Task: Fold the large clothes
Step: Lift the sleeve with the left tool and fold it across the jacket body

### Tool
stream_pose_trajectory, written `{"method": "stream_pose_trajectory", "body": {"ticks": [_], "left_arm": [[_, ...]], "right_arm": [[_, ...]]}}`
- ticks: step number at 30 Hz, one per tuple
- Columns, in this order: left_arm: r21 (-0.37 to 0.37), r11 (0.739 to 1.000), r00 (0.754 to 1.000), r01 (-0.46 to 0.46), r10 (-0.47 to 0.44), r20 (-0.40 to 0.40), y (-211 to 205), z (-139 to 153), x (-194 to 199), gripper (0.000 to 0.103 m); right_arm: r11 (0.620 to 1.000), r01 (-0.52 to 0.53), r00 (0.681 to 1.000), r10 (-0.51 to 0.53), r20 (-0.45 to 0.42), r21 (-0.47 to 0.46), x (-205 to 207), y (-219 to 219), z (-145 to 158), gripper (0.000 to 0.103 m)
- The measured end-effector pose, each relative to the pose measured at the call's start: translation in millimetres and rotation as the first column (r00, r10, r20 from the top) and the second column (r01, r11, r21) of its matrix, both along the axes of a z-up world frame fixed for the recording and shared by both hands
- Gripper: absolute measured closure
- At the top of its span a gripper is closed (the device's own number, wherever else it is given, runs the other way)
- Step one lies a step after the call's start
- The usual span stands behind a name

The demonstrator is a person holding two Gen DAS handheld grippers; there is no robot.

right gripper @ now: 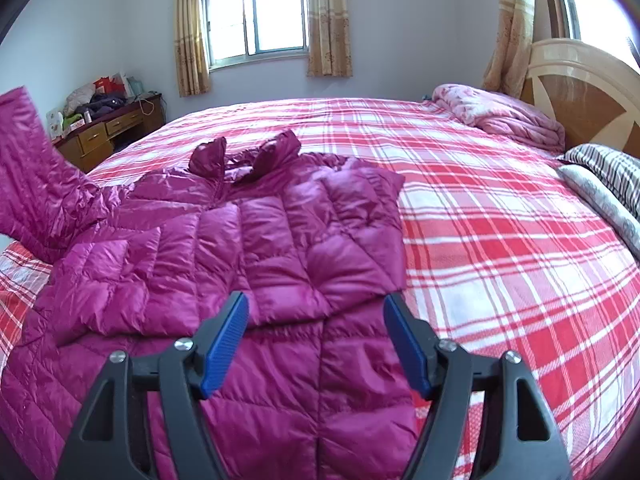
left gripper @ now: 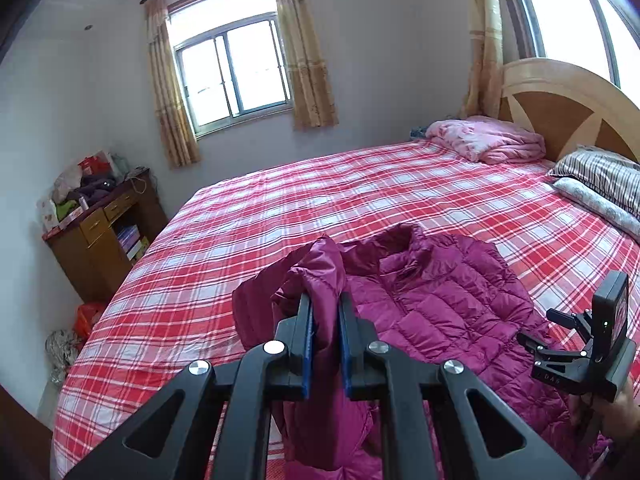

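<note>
1. Spreading across the near part of a red plaid bed [right gripper: 500, 208], a magenta quilted jacket [right gripper: 280, 232] lies front up, collar toward the far window [right gripper: 256, 12]; its right edge runs straight, with broad bare sheet to the right and beyond the collar.
2. At the left, the left gripper [left gripper: 325, 308] has its blue-padded jaws pinched narrow on a sleeve [left gripper: 316, 264] of the jacket, lifted clear of the bed.
3. Nearer, the right gripper [right gripper: 316, 308] hangs over the jacket's lower half with jaws spread wide, holding nothing; whether its tips touch the fabric cannot be told.
4. Far right, a folded pink quilt [right gripper: 500, 116] and striped pillows [right gripper: 604, 168] rest against the wooden headboard [right gripper: 580, 80], well apart from the jacket.
5. Far left, a cluttered brown desk [right gripper: 108, 128] stands by the wall beside the bed.
</note>
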State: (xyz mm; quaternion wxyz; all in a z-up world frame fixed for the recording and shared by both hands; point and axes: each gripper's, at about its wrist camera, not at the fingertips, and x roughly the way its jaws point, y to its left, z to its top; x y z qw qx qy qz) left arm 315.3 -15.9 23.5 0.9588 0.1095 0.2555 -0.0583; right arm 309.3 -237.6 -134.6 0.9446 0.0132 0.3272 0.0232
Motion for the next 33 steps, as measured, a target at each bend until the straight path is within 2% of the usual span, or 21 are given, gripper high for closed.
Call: {"method": "stream_pose_trajectory", "body": {"ticks": [6, 9, 14, 17, 21, 24, 26, 30, 33], "left_arm": [[0.055, 0.995, 0.996, 0.079, -0.076, -0.047, -51.3, -17.5, 17.1, 0.092], [0.051, 0.992, 0.991, 0.117, -0.113, -0.072, -75.1, -29.2, 23.4, 0.093], [0.049, 0.985, 0.982, 0.163, -0.157, -0.104, -118.1, -52.6, 35.4, 0.094], [0.039, 0.981, 0.976, 0.189, -0.184, -0.116, -137.0, -63.8, 42.3, 0.094], [0.029, 0.978, 0.973, 0.205, -0.201, -0.117, -155.3, -73.2, 49.7, 0.094], [0.022, 0.984, 0.98, 0.179, -0.176, -0.092, -150.7, -73.9, 52.6, 0.094], [0.011, 0.988, 0.982, 0.154, -0.152, -0.111, -136.8, -79.4, 60.3, 0.094], [-0.001, 1.0, 0.987, 0.017, -0.017, -0.159, -77.4, -100.4, 83.8, 0.093], [0.014, 0.995, 0.979, -0.099, 0.1, -0.179, -30.1, -118.8, 97.5, 0.093]], "right_arm": [[0.999, 0.019, 1.0, -0.019, 0.007, 0.047, -2.9, -12.3, -6.5, 0.03], [0.998, 0.029, 1.0, -0.029, 0.002, 0.061, -3.2, -16.1, -10.3, 0.03], [0.994, 0.056, 0.996, -0.05, -0.074, 0.09, 1.3, -19.8, -24.7, 0.029], [0.996, 0.058, 0.995, -0.052, -0.083, 0.07, 2.5, -17.5, -27.2, 0.027], [0.994, 0.059, 0.995, -0.051, -0.089, 0.093, 3.2, -21.7, -30.1, 0.025], [0.992, 0.059, 0.995, -0.049, -0.088, 0.111, 2.1, -24.1, -30.8, 0.025], [0.992, 0.047, 0.995, -0.037, -0.088, 0.119, 2.4, -24.1, -30.6, 0.022], [0.978, 0.005, 0.999, 0.002, -0.033, 0.207, -5.5, -32.1, -20.0, 0.022], [0.959, -0.005, 1.0, 0.01, -0.016, 0.282, -7.1, -35.6, -7.6, 0.022]]}}
